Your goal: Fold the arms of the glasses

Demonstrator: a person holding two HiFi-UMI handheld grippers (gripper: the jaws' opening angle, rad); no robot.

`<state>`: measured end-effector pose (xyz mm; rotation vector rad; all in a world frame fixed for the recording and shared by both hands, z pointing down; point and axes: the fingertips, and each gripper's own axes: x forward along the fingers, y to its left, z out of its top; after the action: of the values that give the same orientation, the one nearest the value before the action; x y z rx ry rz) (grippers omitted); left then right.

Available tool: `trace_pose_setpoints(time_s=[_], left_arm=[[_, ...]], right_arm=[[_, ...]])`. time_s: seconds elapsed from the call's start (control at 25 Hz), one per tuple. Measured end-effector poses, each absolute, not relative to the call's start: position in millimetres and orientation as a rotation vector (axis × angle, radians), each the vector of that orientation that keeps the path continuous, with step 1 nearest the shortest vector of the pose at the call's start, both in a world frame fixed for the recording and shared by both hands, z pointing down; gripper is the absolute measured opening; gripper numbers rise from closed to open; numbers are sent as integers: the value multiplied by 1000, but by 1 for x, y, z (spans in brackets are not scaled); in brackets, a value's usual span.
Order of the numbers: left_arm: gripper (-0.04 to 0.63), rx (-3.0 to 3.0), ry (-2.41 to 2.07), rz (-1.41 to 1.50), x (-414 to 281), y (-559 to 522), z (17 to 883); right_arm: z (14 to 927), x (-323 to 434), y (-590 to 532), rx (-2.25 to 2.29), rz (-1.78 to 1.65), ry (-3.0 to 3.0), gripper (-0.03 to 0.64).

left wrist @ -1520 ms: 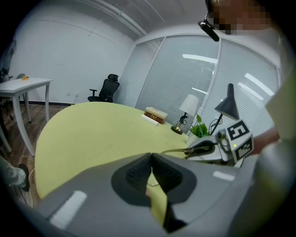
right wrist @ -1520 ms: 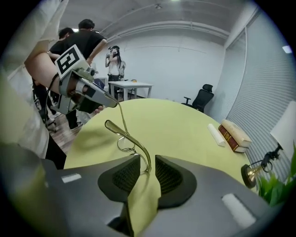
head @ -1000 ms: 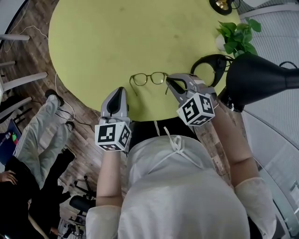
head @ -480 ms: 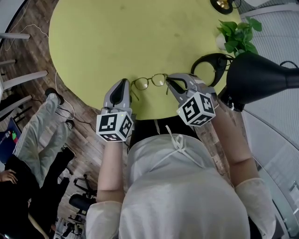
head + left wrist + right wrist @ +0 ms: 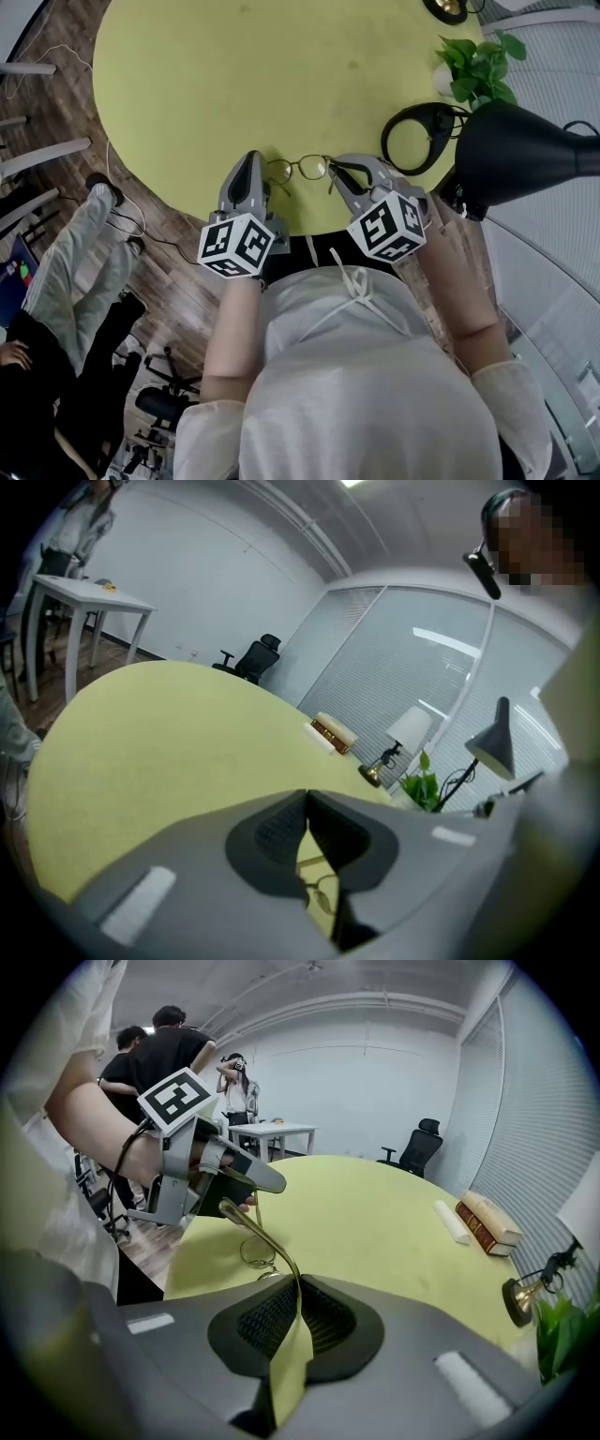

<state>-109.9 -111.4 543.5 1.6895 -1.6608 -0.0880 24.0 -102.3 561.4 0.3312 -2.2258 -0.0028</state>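
Thin gold-framed glasses (image 5: 300, 169) lie near the front edge of the round yellow-green table (image 5: 234, 75). My right gripper (image 5: 337, 172) is at their right end, shut on one temple arm. In the right gripper view that arm (image 5: 262, 1237) rises out of the closed jaws (image 5: 298, 1283) towards the left gripper (image 5: 253, 1177), with the lenses (image 5: 255, 1252) beyond it. My left gripper (image 5: 251, 167) is at the frame's left end, its tips together (image 5: 306, 797). A lens (image 5: 322, 892) shows through the gap below the tips; I see no grip on it.
A black desk lamp (image 5: 525, 155) hangs over the table's right side, near a black ring-shaped object (image 5: 417, 131) and a potted plant (image 5: 473, 70). Books (image 5: 487, 1222) and a small lamp (image 5: 525, 1293) stand further back. People (image 5: 169, 1044) stand behind, and a person (image 5: 66, 281) sits at the left.
My left gripper has moved up to the left end of the glasses and rolled. The right gripper has kept its hold and barely shifted.
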Motion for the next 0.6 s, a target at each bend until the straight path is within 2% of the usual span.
trace_pose_setpoints(time_s=[0.6], left_arm=[[6,1896,-1642,200,-77,-115,566]], right_arm=[[562,26,-95,348,78,-2237,14]])
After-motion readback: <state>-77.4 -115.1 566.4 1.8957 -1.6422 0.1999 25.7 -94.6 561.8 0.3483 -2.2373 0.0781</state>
